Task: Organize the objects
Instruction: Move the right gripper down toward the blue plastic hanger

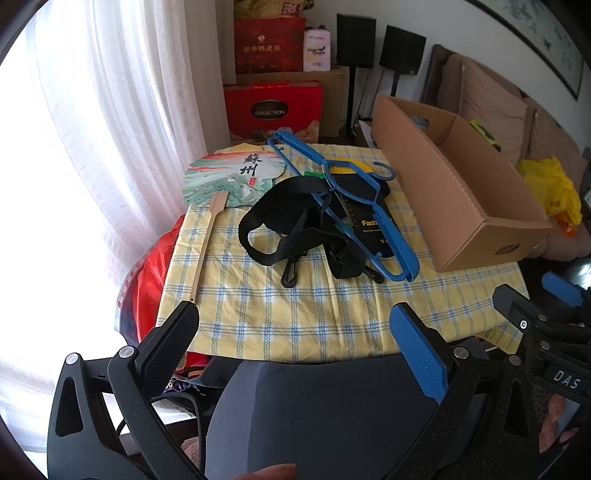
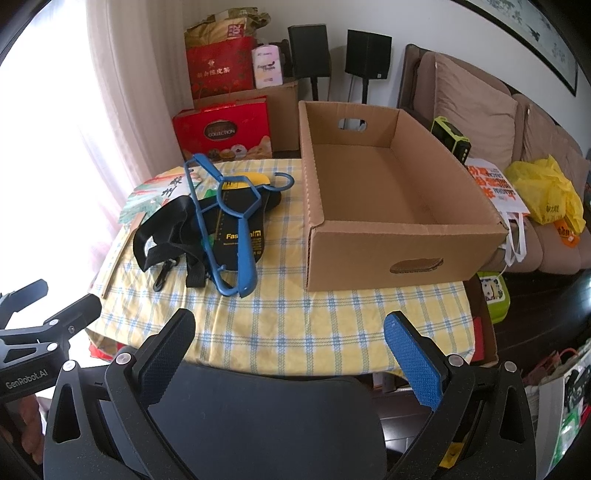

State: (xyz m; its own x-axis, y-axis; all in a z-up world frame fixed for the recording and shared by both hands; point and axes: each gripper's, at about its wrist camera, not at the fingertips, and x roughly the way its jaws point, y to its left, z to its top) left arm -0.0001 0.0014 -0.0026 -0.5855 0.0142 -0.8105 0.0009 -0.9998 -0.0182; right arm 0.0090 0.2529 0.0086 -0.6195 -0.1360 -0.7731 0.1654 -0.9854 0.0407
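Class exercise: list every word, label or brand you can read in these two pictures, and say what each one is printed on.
"苏州": paper fan.
"COLLECTION": red gift box.
"Fas…": black insole, rest hidden by the blue hanger.
"GenRobot.AI": left gripper.
"DAS": right gripper.
Gold characters on the red bag, print on the white bag and yellow bag: too blurred.

Sheer white curtain (image 1: 122, 110) at left, bright daylight behind. White wall (image 2: 424, 26). Two black speakers on stands (image 2: 338, 46). Brown cushioned sofa (image 2: 480, 107) at right. Dark floor (image 2: 535, 317). Worktop under yellow-and-blue checked tablecloth (image 2: 295, 325).
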